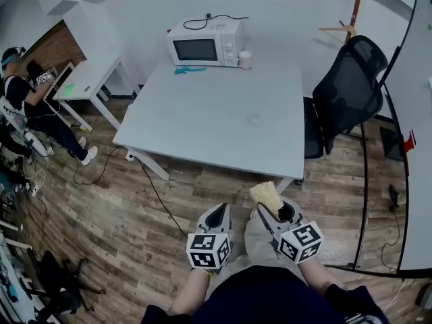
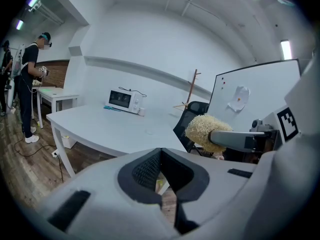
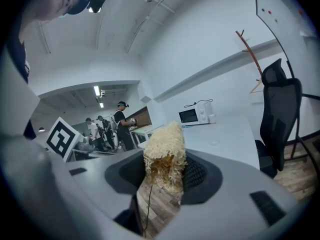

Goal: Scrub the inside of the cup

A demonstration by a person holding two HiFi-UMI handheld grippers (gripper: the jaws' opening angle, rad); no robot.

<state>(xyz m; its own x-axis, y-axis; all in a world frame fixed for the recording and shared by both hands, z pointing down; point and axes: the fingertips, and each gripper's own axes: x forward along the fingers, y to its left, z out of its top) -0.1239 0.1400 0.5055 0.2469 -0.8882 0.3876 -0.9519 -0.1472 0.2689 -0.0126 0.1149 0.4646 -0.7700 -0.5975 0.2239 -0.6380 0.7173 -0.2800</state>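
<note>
- Here the person stands back from the bench (image 1: 202,123) on the wood floor (image 1: 101,208), holding both claws out low in front of the body, short of the bench's near edge.
- The left claw (image 1: 217,210) is closed and empty. In the left gripper view its two dark pads meet at the tip with nothing between them.
- The right claw (image 1: 271,211) is clamped on a scrubber (image 1: 266,195), a pale yellow, fibrous tuft that sticks out forward past the jaw tips.
- In the right gripper view the scrubber fills the gap between the padded jaws and rises above them, hiding part of the bench behind it.
- In the left gripper view the scrubber shows at the right, on the end of the right claw's grey jaws, near the left claw and not touching it.
- The cup (image 1: 244,59) stands upright at the far side of the bench, just beside the right end of the microwave (image 1: 205,44). It is well apart from both claws.
- A teal thing (image 1: 190,69) lies on the bench just in front of the microwave; what it is cannot be told.
- A black cable (image 1: 202,21) loops over the top of the microwave.
- A black office chair (image 1: 347,90) stands at the right end of the bench, and a whiteboard (image 2: 250,94) stands beyond it.
- Another person (image 1: 20,96) stands at a smaller table (image 1: 88,76) at the far left.
</note>
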